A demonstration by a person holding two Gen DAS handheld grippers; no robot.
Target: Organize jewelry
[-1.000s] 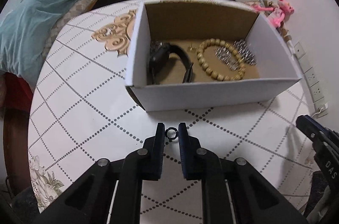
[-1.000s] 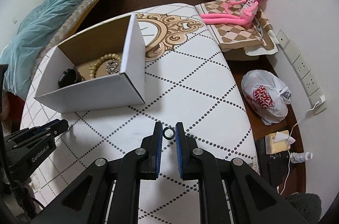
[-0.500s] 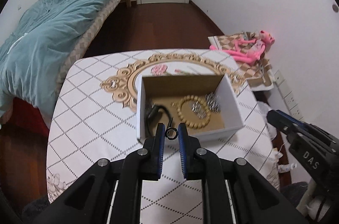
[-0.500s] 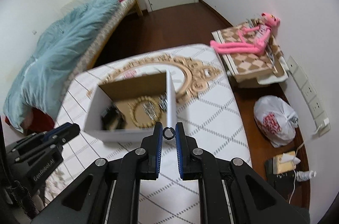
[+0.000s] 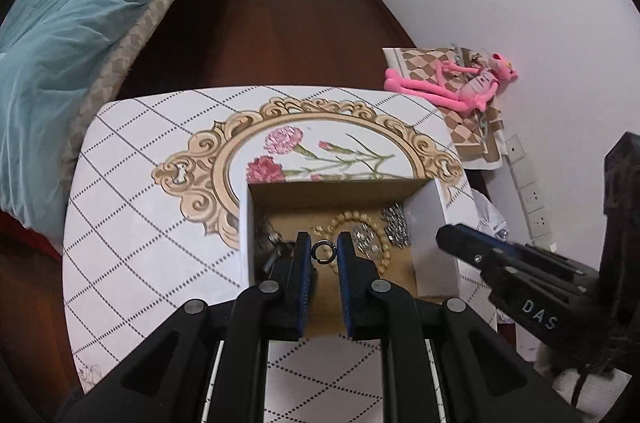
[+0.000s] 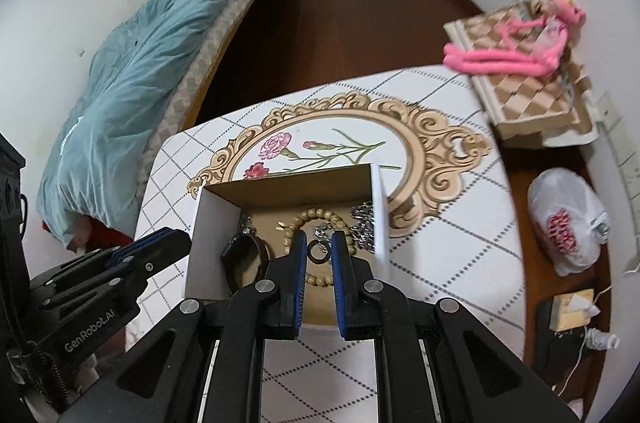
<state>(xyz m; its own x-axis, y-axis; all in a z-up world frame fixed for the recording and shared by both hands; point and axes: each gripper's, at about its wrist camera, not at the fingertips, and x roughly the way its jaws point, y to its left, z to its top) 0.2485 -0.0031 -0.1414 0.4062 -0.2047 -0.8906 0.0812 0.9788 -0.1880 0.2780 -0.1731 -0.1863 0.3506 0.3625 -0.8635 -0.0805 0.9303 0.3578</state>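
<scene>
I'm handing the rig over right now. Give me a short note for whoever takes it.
Left gripper: shut on a small dark ring, held over the white box.
Right gripper: shut on another ring, also over the box.
In the box: bead bracelet, black watch, silver chain pieces.
Done: both rings picked up and carried to the box.
Left: release both rings into it.

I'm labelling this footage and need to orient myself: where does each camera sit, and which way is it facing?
Left wrist: on the left gripper, looking forward and down into the cardboard box; its fingers pinch a small ring, and the right gripper shows at right.
Right wrist: on the right gripper, facing the same box; its fingers pinch another ring, with the left gripper at left.
Both share the box, bead bracelet and floral tablecloth.
</scene>
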